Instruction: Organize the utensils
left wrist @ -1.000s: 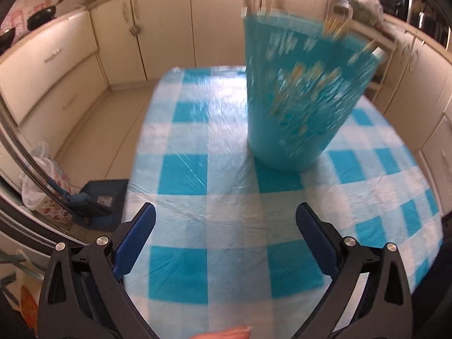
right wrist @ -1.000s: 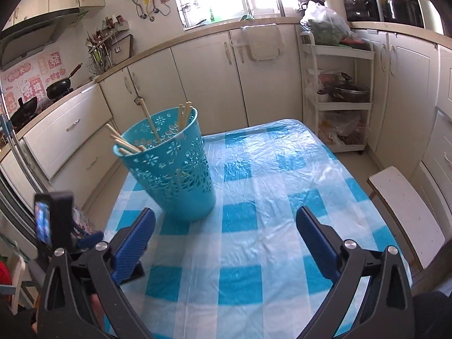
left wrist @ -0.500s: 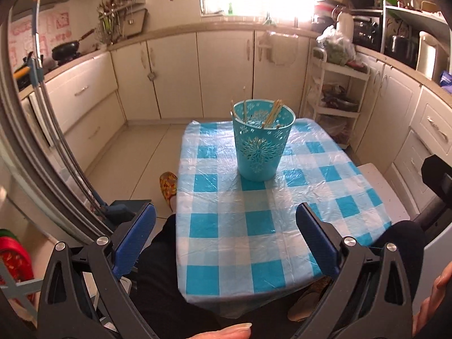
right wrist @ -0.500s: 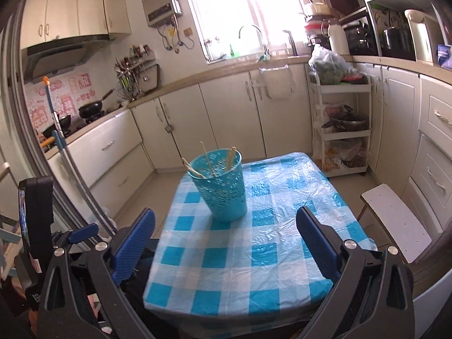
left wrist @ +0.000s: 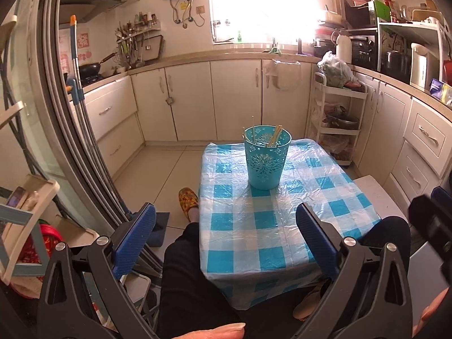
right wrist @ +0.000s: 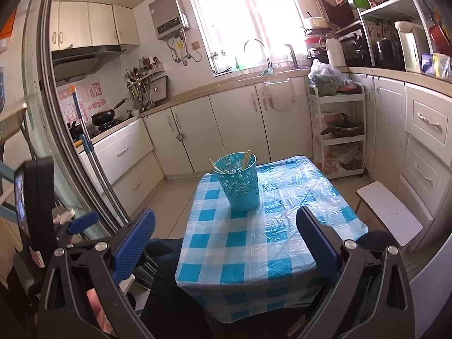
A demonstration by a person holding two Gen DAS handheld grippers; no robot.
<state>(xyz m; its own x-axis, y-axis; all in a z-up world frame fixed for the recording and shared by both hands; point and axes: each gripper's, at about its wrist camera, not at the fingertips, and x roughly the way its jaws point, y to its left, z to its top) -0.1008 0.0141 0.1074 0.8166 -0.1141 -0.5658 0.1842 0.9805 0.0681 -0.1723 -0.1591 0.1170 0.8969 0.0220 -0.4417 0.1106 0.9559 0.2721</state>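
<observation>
Both grippers have pulled well back from the table [left wrist: 271, 243] since a moment ago. Left gripper [left wrist: 224, 227] and right gripper [right wrist: 224, 233] hang released, jaws wide, gripping nothing. Chopsticks [left wrist: 273, 137] stand in the basket [left wrist: 267, 159], upright at the table's far end.

Cream cabinets [left wrist: 237, 99] (sunlit window [left wrist: 262, 5])

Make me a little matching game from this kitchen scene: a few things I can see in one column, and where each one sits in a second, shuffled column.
Things:
1. chopsticks
2. turquoise basket
3. black wok
4. white stool

Places:
A. on the stove
B. on the checked tablecloth
C. on the floor, right of the table
D. inside the basket

Pairs: 1-D, 2-B, 3-A, 4-C
</observation>
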